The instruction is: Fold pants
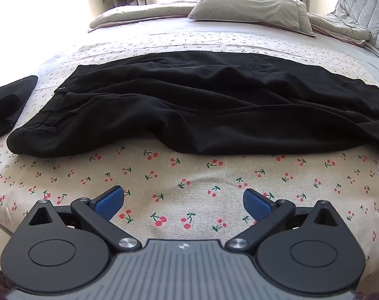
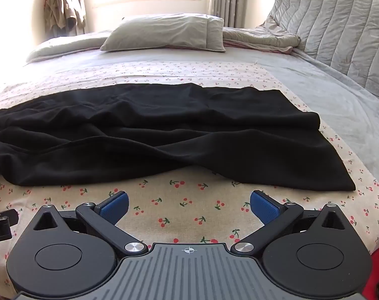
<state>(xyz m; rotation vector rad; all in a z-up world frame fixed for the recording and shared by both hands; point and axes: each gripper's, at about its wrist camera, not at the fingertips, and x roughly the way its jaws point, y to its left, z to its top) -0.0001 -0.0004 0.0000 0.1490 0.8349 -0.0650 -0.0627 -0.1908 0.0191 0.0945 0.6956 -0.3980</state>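
Observation:
Black pants [image 1: 189,105] lie across the bed on a cherry-print sheet [image 1: 189,175], wrinkled, with the waistband and its button [image 1: 62,88] at the left. The legs run to the right and their hems end at the right in the right wrist view [image 2: 314,150]. My left gripper [image 1: 184,200] is open and empty, just short of the near edge of the pants. My right gripper [image 2: 189,206] is open and empty, just short of the leg part. The left gripper's side shows at the left edge of the right wrist view [image 2: 0,227].
A second black garment [image 1: 6,105], folded, lies at the left of the sheet. Grey pillows [image 2: 164,33] and a rumpled blanket [image 2: 259,38] lie at the far side. A padded headboard [image 2: 339,32] stands at the right. Clothes [image 2: 61,7] hang beside the window.

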